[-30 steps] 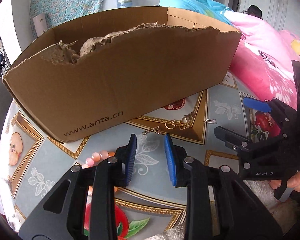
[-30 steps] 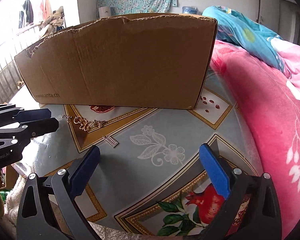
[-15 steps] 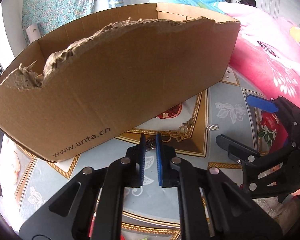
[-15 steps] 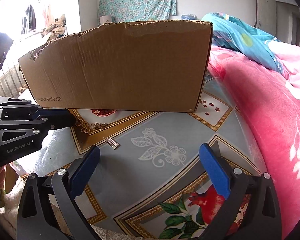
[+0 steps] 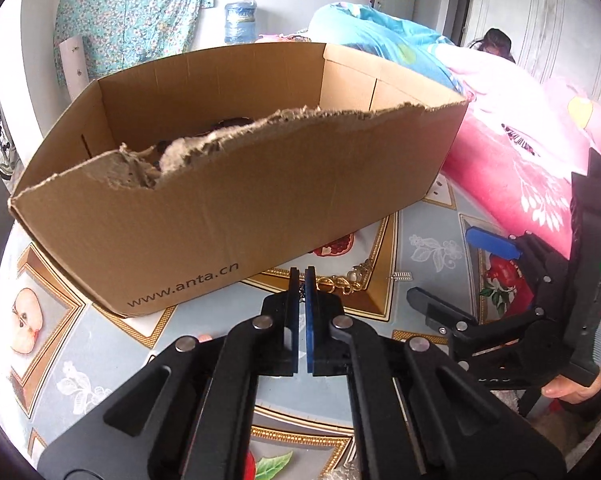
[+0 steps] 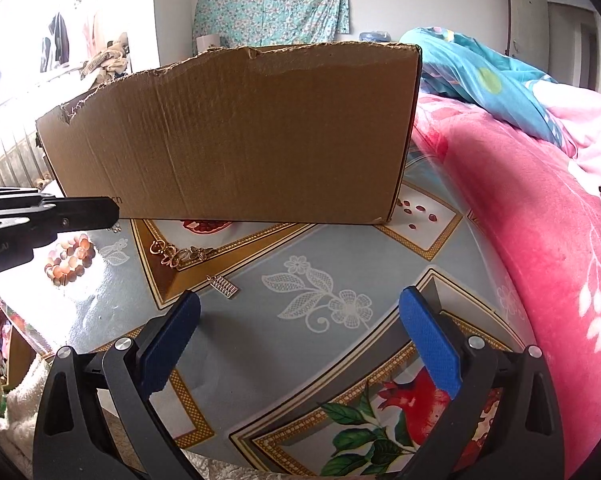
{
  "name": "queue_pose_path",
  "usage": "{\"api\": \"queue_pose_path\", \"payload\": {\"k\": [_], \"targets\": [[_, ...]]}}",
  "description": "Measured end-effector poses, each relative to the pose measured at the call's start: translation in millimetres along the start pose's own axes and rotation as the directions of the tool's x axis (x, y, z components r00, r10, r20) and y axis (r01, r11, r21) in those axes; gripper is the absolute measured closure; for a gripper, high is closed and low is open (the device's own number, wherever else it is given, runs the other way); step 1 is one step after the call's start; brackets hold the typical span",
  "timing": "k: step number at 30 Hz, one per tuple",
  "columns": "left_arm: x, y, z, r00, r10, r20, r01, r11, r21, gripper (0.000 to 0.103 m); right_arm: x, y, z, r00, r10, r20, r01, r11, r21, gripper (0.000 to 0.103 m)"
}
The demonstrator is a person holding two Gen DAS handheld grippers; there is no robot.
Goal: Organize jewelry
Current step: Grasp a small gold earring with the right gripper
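A gold necklace lies on the patterned table just in front of a torn cardboard box. My left gripper is shut, its blue pads pinching the necklace's thin chain end, while the gold links still rest on the table. A small silver charm lies to the necklace's right. A pink bead bracelet sits under the left gripper. My right gripper hovers open over bare tablecloth, with nothing between its fingers.
The box's torn front wall stands close behind the necklace, and dark items show inside. A pink blanket and a blue quilt crowd the table's right side. A hand holds the right gripper's handle. White fluffy fabric lines the near edge.
The left gripper's jaws went from apart to shut at the necklace's chain end, then rose a little, so the box's inside now shows. The right gripper stayed put.
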State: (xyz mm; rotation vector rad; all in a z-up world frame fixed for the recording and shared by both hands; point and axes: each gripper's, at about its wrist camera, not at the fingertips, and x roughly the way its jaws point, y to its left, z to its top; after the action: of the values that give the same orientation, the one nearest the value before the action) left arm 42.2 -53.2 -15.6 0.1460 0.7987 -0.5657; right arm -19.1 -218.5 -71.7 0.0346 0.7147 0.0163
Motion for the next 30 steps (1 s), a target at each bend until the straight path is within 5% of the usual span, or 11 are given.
{"api": "queue_pose_path", "payload": {"k": [10,20,30], "targets": [[-19.7,7.9,-4.6,0.999,-0.014,0.048,0.017,0.999,-0.052,0.101,-4.8,3.1,4.4,0.998,0.051,-0.030,-0.051,0.999,-0.013,0.008],[-21.3,15.7,-7.2,0.998,-0.042,0.055,0.046,0.996,-0.074,0.101,2.5,13.2,29.3,0.970,0.209,-0.125,-0.228,0.960,-0.165,0.068],[-14.7,14.6,-8.3,0.997,-0.068,0.046,0.071,0.994,-0.082,0.101,13.8,21.5,46.9,0.917,0.275,-0.288,-0.362,0.876,-0.318,0.092]]}}
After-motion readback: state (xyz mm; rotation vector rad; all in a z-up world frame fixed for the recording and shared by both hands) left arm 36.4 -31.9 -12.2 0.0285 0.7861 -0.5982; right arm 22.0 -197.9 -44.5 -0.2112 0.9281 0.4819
